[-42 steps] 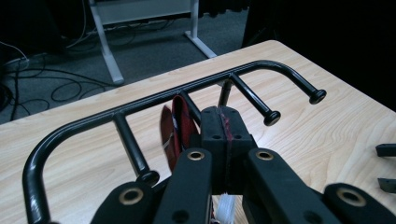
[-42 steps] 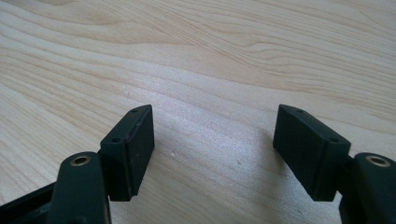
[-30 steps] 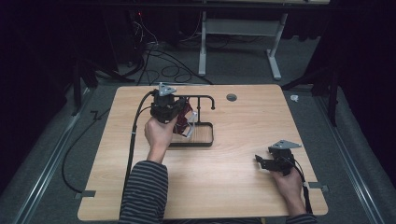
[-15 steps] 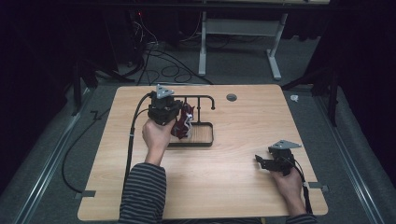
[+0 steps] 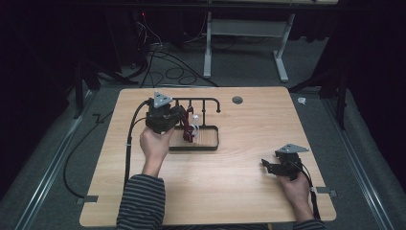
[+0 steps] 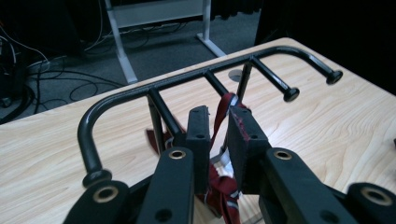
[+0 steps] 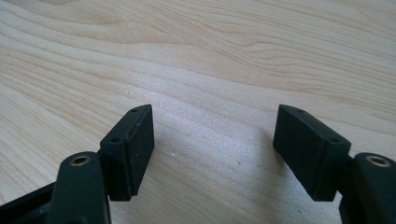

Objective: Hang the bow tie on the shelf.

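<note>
High view: table w/ light wood top. Black rack stood on a dark tray toward the table's far-left middle; a top bar w/ short pegs pointing toward the person. Red strap hung from the rack, draped down into the tray, w/ pale/white bits on it. Left gripper was at the rack's left end, just beside the strap, held in the left hand; striped sleeve below. Right gripper sat low near the table's right front, well apart from the rack, in the right hand.

Left gripper view: jaws had just been opening, now parted by a narrow gap. Strap ran up through that gap to a peg on the rack; dark red, flat woven band, grey stitching or print lower down. Pads weren't pressing on it as far as could be seen. Pegs ended in round knobs.

Right gripper view: jaws spread wide over bare wood, nothing between them.
</note>
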Demonstrator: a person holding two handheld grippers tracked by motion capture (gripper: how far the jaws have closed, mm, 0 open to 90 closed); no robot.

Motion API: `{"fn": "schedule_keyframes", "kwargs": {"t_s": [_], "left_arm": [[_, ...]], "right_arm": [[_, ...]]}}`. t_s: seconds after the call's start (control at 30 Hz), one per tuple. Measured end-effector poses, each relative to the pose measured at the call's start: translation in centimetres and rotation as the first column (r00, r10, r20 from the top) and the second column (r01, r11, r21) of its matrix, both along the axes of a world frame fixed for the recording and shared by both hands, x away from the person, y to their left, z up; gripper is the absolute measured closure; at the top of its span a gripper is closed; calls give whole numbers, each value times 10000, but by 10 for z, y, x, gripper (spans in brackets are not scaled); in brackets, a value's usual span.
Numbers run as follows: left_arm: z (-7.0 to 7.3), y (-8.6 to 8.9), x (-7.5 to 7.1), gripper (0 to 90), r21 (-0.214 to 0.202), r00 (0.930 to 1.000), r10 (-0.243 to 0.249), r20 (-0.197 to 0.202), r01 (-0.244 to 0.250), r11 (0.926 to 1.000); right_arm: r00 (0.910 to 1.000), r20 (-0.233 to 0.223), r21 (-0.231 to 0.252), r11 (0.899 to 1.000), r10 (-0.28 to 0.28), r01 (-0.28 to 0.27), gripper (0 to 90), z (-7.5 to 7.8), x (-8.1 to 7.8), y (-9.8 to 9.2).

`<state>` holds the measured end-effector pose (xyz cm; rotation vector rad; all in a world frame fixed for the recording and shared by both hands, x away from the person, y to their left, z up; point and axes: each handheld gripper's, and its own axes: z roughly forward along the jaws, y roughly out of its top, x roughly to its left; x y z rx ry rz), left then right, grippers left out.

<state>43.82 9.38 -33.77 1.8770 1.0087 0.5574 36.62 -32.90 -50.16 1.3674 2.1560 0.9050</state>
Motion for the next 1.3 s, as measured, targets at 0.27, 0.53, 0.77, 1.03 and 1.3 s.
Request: {"fn": "schedule_keyframes", "kwargs": {"t_s": [0.27,0.53,0.77,1.03,1.3], "left_arm": [[-3,6,-9,773,-69,9999,-134,26,134,9999],[-6,16,-18,748,-158,9996,-282,-67,281,9995],[-9,26,-24,732,-139,9997,-219,-120,218,9997],[-13,34,-30,728,70,9994,-247,-238,249,9997],[-18,42,-35,728,59,9993,-204,-318,206,9998]], "right_arm": [[10000,5,-1,10000,0,0,302,0,0,0],[10000,1,6,10000,1,-1,303,0,0,0],[10000,-11,0,10000,4,-4,304,0,0,0],[10000,-14,6,10000,3,-3,304,0,0,0],[10000,2,4,10000,-6,6,304,0,0,0]]}}
